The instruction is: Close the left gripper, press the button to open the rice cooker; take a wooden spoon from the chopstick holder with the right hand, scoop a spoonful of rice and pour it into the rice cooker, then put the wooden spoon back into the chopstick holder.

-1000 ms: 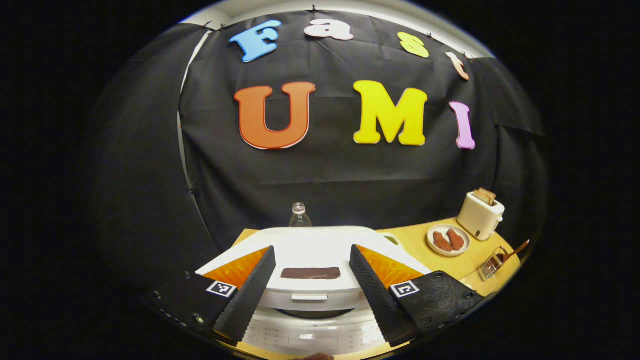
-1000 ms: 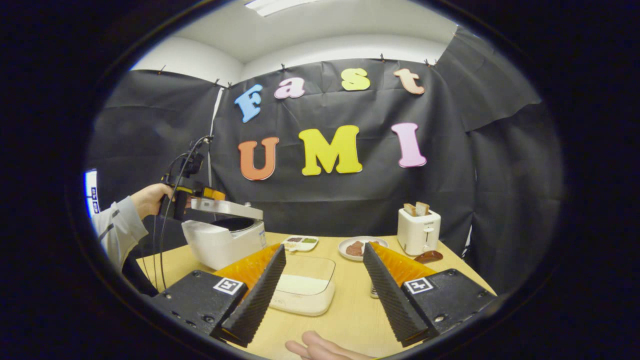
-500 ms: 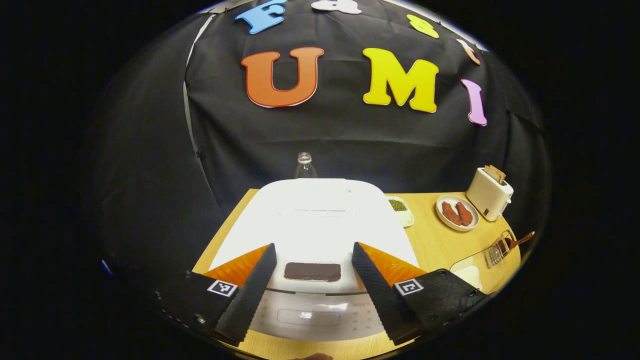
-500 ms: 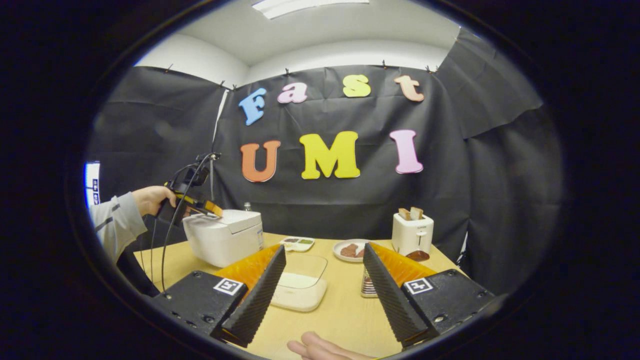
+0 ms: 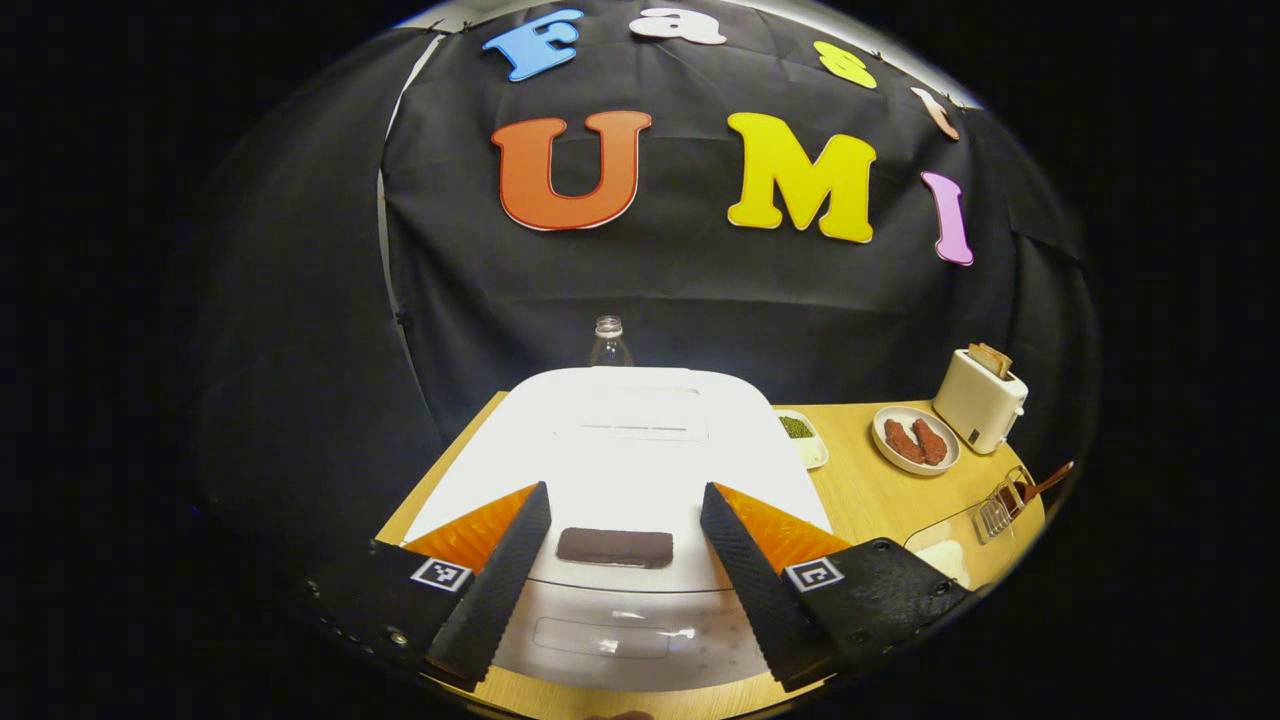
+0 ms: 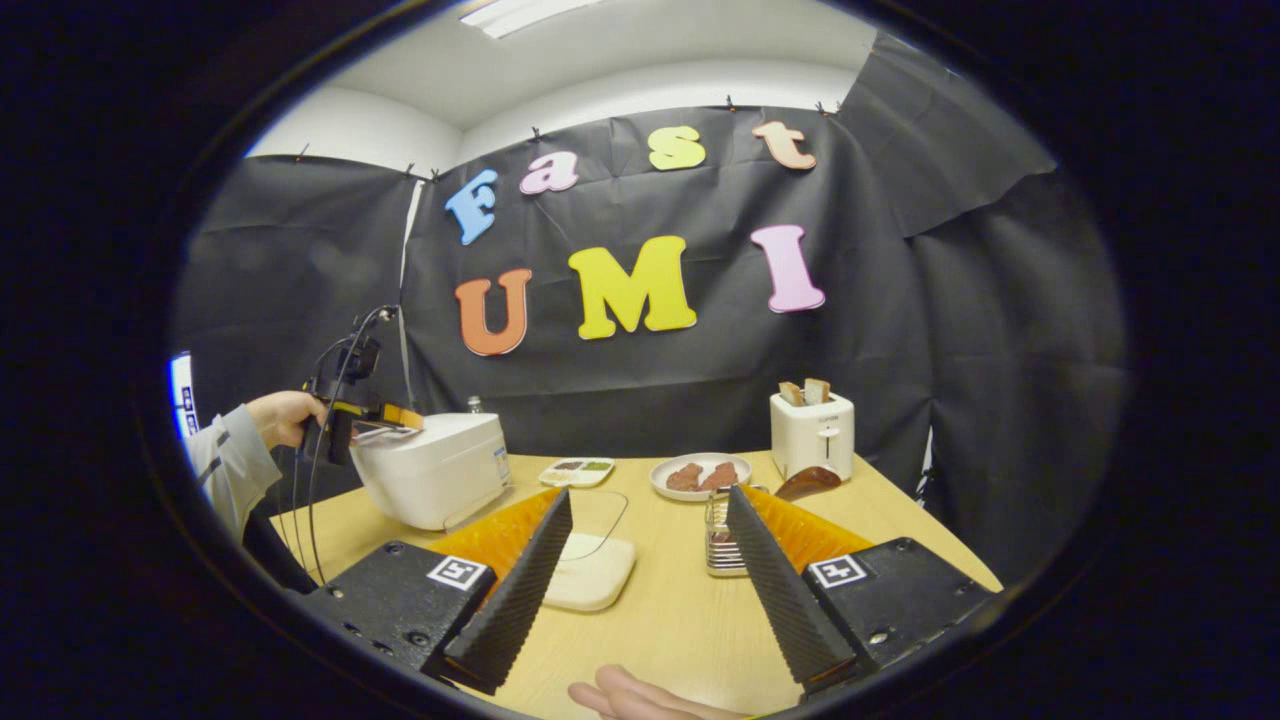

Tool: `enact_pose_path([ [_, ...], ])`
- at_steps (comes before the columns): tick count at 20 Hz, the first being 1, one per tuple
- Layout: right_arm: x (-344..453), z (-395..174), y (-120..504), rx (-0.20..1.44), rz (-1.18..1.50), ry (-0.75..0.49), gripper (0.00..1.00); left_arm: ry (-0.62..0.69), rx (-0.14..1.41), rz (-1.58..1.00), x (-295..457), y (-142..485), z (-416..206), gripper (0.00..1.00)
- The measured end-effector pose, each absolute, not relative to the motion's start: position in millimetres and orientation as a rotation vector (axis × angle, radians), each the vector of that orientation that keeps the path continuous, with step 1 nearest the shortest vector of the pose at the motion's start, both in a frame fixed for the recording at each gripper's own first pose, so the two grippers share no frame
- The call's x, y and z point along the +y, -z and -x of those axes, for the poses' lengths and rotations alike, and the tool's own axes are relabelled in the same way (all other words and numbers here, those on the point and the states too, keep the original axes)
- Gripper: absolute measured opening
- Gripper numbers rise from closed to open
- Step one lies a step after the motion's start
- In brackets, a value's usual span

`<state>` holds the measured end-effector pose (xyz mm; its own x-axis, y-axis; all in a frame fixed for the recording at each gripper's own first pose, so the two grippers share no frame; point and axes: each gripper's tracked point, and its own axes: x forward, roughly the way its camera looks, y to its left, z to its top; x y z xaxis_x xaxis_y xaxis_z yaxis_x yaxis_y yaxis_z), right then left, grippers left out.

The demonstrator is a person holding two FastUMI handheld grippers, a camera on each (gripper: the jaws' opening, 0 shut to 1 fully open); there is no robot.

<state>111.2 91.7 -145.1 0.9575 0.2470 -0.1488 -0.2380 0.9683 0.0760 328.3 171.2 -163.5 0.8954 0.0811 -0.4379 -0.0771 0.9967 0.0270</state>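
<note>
A second ago the lid of the rice cooker stood propped open with the dark pot showing beneath it; now it lies flat and shut, so the lid has come down rather than up. By my reading that leaves the cooker closed, and the button press the task opens with is still to do (or to do again). The left gripper hangs just above the near edge of the lid, its fingers spread wide and holding nothing, with a dark rectangular panel on the lid lying between them; the task wants this gripper closed before it presses. In the right gripper view the cooker sits at the far left of the table, with a person's hand holding the other gripper over it. The right gripper is also wide and empty, low over the near table. The chopstick holder, a wire rack, stands just beyond its right finger, and a brown wooden spoon leans from it toward the toaster. A clear-lidded rice container lies just past the left finger.
</note>
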Motion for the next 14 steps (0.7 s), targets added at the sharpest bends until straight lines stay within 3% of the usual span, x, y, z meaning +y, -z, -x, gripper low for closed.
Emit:
enact_pose_path([
  [5,84.0,-105.8,137.7,0.126,-0.043,-0.225,1.00,-0.177,0.447,-0.069,156.4,150.6,-294.4,0.96],
  [7,80.9,-104.9,135.1,0.115,-0.053,-0.219,0.96,-0.167,0.398,-0.126,139.3,132.6,-271.3,0.95],
  [10,76.4,-106.4,142.2,0.144,-0.078,-0.221,1.00,-0.137,0.300,-0.169,114.9,106.5,-235.1,0.96],
  [13,69.6,-106.7,144.3,0.186,-0.120,-0.222,0.96,-0.109,0.216,-0.101,92.0,87.7,-196.2,0.96],
  [14,63.8,-108.0,142.0,0.183,-0.127,-0.207,1.00,-0.103,0.193,-0.067,86.2,84.5,-183.6,0.96],
])
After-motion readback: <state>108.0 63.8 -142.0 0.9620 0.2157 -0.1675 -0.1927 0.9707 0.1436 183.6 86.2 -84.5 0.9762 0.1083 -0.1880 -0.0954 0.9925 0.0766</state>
